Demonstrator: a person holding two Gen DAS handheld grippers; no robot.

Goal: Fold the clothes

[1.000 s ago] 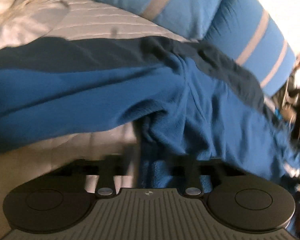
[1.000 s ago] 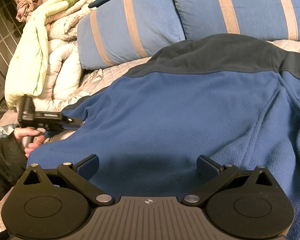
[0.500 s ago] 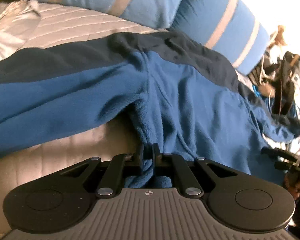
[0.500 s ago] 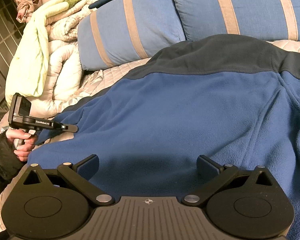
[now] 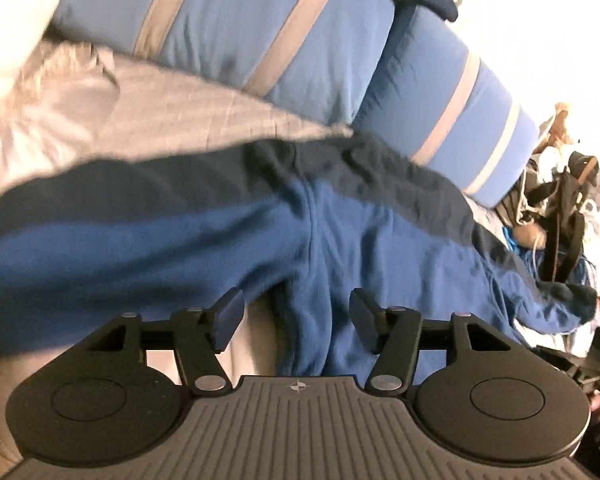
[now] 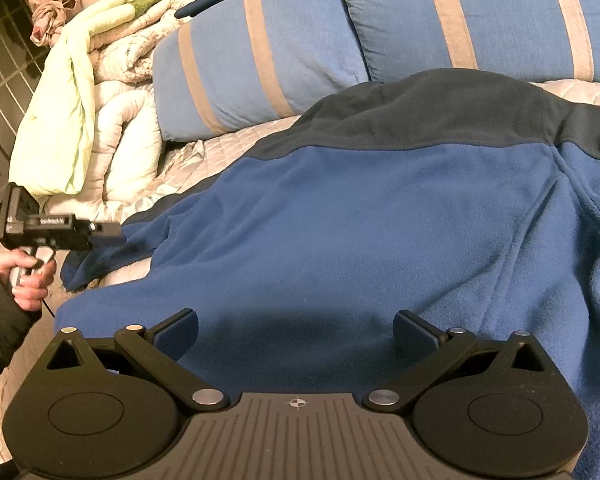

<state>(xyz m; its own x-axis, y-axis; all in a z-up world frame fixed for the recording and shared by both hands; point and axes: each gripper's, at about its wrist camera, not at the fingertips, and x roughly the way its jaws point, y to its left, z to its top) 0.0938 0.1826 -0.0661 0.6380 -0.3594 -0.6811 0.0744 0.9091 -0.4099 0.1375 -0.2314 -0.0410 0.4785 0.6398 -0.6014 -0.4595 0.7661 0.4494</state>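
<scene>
Blue fleece jacket (image 6: 380,220) lies spread out on the bed (image 5: 172,116), its dark collar end up by the 2 striped pillows (image 6: 340,40). One sleeve (image 5: 120,248) sticks out toward the bed's side edge. The left tongs (image 5: 296,316) are open, with a bunched fold of fleece between the fingers. The right tongs (image 6: 296,332) are open too, low over the jacket's bottom part and holding nothing. To fold well, I think each grab should pinch just 1 clean edge, lift it gently, and lay it down flat with no bumps.
</scene>
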